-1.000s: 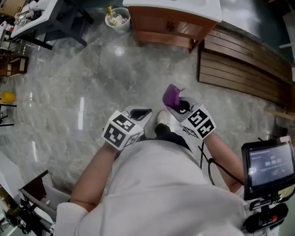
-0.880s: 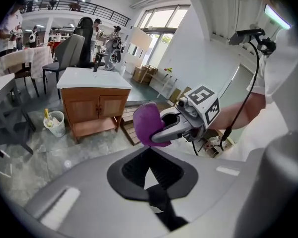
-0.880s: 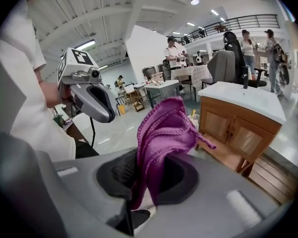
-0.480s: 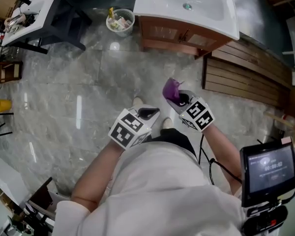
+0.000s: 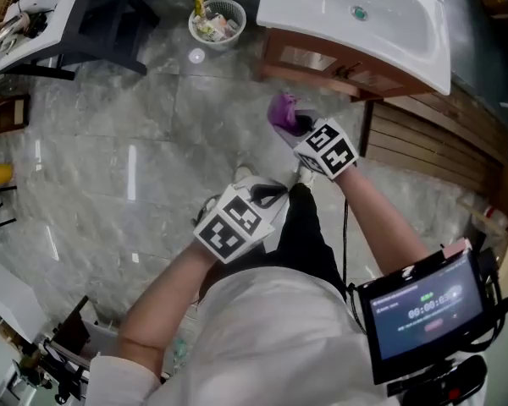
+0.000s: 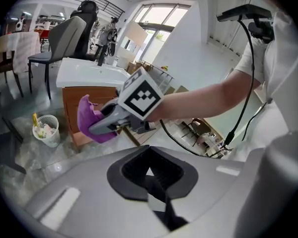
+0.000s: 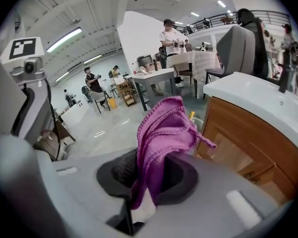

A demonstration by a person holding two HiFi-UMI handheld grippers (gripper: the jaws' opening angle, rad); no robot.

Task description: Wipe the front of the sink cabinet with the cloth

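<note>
The right gripper (image 5: 295, 128) has its jaws clamped on the purple cloth (image 5: 281, 110), near the cabinet (image 5: 322, 64) front but apart from it. The left gripper (image 5: 267, 194) has its jaws together on nothing. Wiping looks unstarted, so the whole front is left.

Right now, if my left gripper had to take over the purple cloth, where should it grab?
Probably the bunched free end of the cloth, which stands out beyond the right gripper. Bring the left gripper in from its own side, jaws opened first; the rest is pinched.
</note>
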